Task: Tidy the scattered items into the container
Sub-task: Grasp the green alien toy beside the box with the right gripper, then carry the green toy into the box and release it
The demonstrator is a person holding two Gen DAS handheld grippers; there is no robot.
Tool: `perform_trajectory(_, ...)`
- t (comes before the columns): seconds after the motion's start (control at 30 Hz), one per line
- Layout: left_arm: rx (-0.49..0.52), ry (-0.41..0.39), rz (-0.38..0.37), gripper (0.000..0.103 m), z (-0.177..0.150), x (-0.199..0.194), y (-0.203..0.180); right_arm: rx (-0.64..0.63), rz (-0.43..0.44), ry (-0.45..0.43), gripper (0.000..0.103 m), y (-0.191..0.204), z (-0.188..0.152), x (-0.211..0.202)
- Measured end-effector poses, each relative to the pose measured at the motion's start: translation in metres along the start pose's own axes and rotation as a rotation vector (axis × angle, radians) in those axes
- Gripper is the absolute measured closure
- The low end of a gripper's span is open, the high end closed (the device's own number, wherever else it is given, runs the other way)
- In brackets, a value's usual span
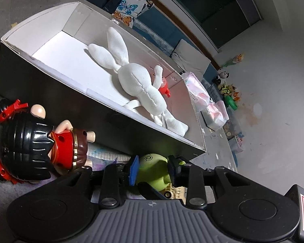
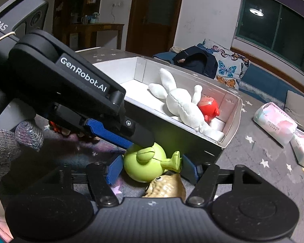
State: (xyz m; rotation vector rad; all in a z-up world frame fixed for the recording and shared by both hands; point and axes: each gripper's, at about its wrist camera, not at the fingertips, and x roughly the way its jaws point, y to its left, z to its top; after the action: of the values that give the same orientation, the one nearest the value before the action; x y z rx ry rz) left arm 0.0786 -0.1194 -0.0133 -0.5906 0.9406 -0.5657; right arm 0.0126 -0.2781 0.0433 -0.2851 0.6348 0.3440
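Two views are disagreeing on content: only the left wrist camera is showing the black-haired doll [image 1: 36, 143] lying at nine o'clock, only the right is showing the tan fish figure [image 2: 166, 188] at six o'clock. Both are showing the green toy [image 1: 152, 170] [image 2: 146, 162] beside the box [image 1: 56, 93] [image 2: 231, 125]; left gripper [image 1: 153, 171] is clamping it, right gripper [image 2: 152, 168] is standing open around it
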Motion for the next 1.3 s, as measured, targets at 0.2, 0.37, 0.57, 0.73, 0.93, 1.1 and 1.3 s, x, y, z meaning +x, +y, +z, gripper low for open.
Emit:
perform_trajectory(0.2, -0.016, 0.002, -0.009, 0.062, -0.001, 0.003, 0.002, -0.041, -0.021, 0.007, 0.037, 0.005, -0.001, 0.001)
perform_trajectory(0.37, -0.027, 0.011, -0.02, 0.063, -0.001, 0.004, 0.004, -0.033, -0.018, 0.004, 0.037, 0.004, -0.002, 0.0)
perform_trajectory(0.57, -0.021, 0.004, -0.017, 0.063, -0.005, -0.008, 0.0, -0.031, -0.007, -0.013, 0.037, 0.008, -0.003, -0.009)
perform_trajectory(0.73, 0.004, -0.046, -0.051, 0.063, -0.003, -0.032, -0.013, -0.046, -0.015, -0.068, 0.037, 0.011, 0.007, -0.03)
perform_trajectory(0.93, 0.042, -0.104, -0.092, 0.063, 0.02, -0.044, -0.035, -0.063, -0.041, -0.133, 0.037, 0.0, 0.035, -0.045)
perform_trajectory(1.1, 0.036, -0.095, -0.094, 0.063, 0.052, -0.028, -0.04, -0.045, -0.039, -0.114, 0.037, -0.021, 0.06, -0.028)
perform_trajectory(1.3, 0.025, -0.03, -0.057, 0.063, 0.081, 0.005, -0.032, 0.019, 0.009, -0.022, 0.037, -0.049, 0.079, 0.009)
